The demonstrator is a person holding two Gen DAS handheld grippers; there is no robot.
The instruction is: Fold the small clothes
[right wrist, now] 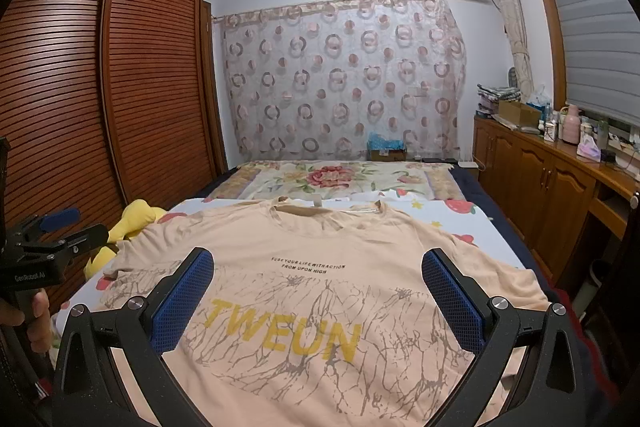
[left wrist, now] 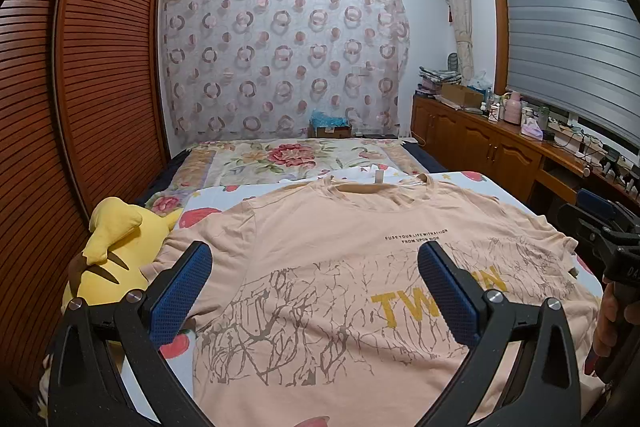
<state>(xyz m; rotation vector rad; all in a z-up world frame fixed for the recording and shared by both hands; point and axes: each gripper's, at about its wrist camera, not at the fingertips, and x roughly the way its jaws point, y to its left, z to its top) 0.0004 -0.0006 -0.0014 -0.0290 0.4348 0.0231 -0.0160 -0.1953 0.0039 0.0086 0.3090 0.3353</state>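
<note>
A yellow plush toy (left wrist: 116,259) is seen at nine o'clock on the strawberry-print sheet (left wrist: 216,195); beside it the peach T-shirt (left wrist: 320,267) is spread face up, collar at twelve o'clock. Light, limp cotton is judged likely, best pinched at sleeve or hem. "TWEUN" and "FUSE YOUR LIFE WITH ACTION FROM UPON HIGH" can be read; the left gripper (left wrist: 316,291) and right gripper (right wrist: 318,297) are held wide apart, empty.

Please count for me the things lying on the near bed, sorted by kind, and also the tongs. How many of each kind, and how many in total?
Peach cotton T-shirt with yellow lettering, spread flat: 1
Yellow plush toy with brown stripes, beside the shirt's sleeve: 1
Black tongs with blue pads, both open: 2 (left tongs, right tongs)
Total: 4
</note>
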